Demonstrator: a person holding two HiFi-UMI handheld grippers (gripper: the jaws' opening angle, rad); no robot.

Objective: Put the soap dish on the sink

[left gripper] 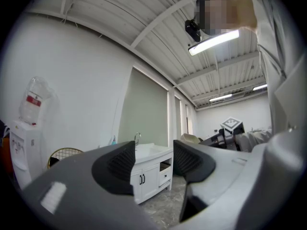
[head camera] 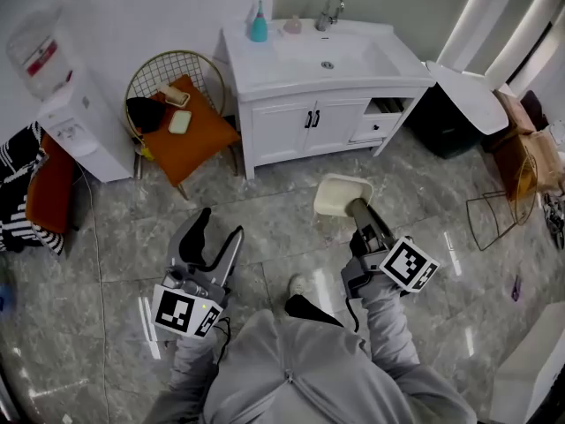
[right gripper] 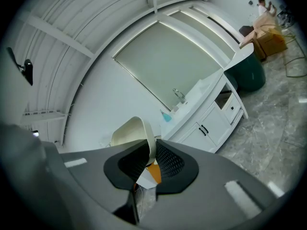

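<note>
**A:** What has the right tool got?

**B:** The right tool (right gripper: pixel 149 158) is clamped on the rim of a cream, rounded-rectangular plastic soap dish (head camera: pixel 342 194). It holds the dish in the air over the grey marble floor (head camera: pixel 115 237) at centre frame. The left tool (head camera: pixel 222 228) gapes wide, with nothing between its jaws.

**A:** And the sink?

**B:** The white ceramic sink (head camera: pixel 265 71) lies up-frame of the dish and well apart from it. The dish's long side runs roughly across the frame. I'd judge the right tool the nearer one.

**A:** Any writing?

**B:** None legible on the dish. The red label on the clear water-cooler bottle (head camera: pixel 35 56) at upper left is too blurred to read.
</note>
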